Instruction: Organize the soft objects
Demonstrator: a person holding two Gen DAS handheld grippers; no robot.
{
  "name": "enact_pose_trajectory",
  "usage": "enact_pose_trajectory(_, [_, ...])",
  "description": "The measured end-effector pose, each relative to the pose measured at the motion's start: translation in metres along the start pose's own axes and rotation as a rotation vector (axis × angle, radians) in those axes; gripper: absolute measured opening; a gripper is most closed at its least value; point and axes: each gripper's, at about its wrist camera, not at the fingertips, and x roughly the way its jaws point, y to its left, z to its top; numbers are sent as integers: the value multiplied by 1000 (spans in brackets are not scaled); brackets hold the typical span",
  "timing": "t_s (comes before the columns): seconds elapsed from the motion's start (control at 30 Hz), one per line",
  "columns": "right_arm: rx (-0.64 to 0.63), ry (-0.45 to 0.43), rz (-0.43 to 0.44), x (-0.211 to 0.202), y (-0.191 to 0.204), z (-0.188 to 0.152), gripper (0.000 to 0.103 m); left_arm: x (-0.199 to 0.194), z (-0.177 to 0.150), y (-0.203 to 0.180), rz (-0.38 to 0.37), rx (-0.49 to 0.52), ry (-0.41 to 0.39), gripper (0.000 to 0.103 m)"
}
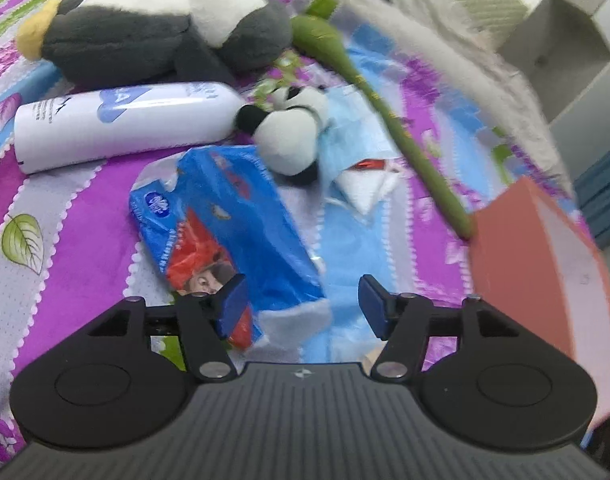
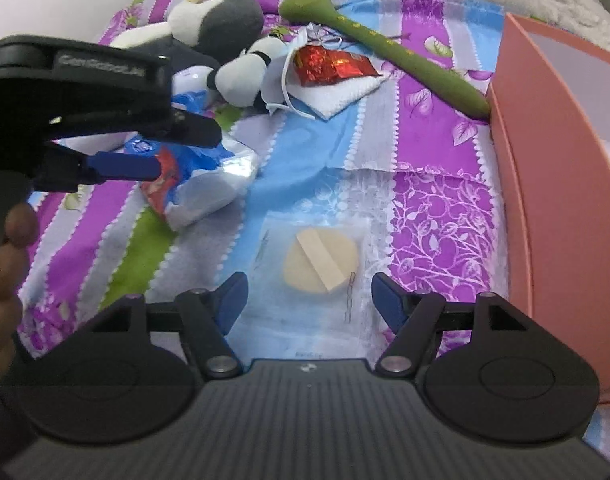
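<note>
Left gripper (image 1: 301, 306) open over blue tissue pack (image 1: 233, 216); right gripper (image 2: 309, 300) open above bagged sponge (image 2: 319, 262) on bedsheet (image 2: 437, 216).

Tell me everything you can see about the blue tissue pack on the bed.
The blue tissue pack is a soft plastic-wrapped packet, blue with red printed artwork and a cartoon face, and a white logo near its far end. It looks crumpled and torn open, white tissue showing at the near end. It lies flat on the patterned bedsheet, below the small panda plush. The left gripper is open around its near end; whether the fingers touch it is unclear.
</note>
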Motion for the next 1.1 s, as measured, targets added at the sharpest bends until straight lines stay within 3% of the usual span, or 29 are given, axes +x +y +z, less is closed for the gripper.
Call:
enact_pose_trajectory(0.23, [-10,51,7,25,4,0,74,29,-2,2,95,17,23,66])
enact_pose_trajectory(0.4, [-14,40,12,30,7,-1,76,38,-3,7,108,36,34,64])
enact_pose_trajectory(0.5, [-23,27,-8,30,12,-6,75,39,-5,12,105,52,37,55])
enact_pose_trajectory(0.7, [-70,7,-54,28,21,-11,50,33,-7,18,101,87,36,23])
enact_pose_trajectory(0.73, [-66,4,-51,27,20,-11,41,31,-7,18,93,90,37,13])
enact_pose_trajectory(0.9, [-2,3,0,20,9,-7,30,12,-12,17,71,126,24,10])
enact_pose_trajectory(1.1, [47,-27,14,2,3,-6,24,-13,-23,21,48,131,17,8])
